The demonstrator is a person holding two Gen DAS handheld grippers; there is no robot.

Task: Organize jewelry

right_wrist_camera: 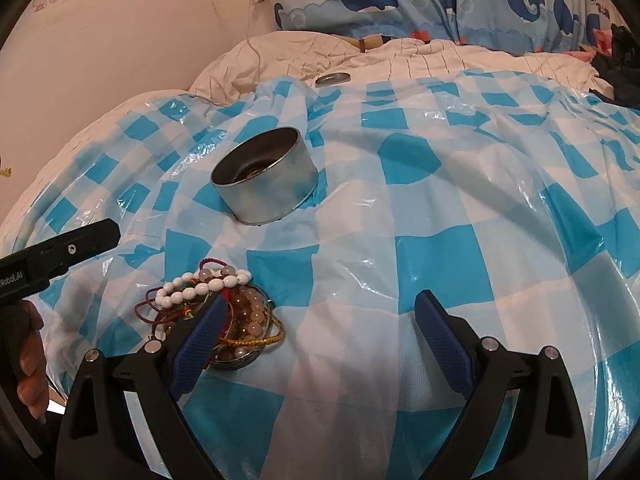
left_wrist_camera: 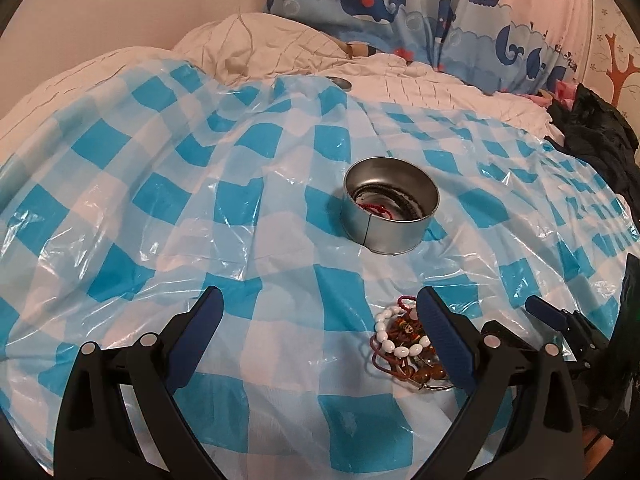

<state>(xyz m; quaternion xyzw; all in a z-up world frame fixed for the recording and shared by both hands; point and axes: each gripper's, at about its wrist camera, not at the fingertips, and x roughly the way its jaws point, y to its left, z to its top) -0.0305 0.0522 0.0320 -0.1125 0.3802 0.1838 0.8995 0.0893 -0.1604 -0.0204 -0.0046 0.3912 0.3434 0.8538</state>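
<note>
On the bed's checked plastic sheet (left_wrist_camera: 280,208), at 6 o'clock from the metal tin (left_wrist_camera: 390,212), lies the light, limp, tangle-prone bracelet pile (right_wrist_camera: 216,308), best pinched by one loop, both grippers' jaws spread empty.

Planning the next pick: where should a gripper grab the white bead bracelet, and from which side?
Pinch the white bead bracelet across its exposed far arc, coming from above. It lies on top of the tangled pile of bracelets, so that strand is free; lower ones interlock. Both the left gripper and right gripper are open and empty.
</note>
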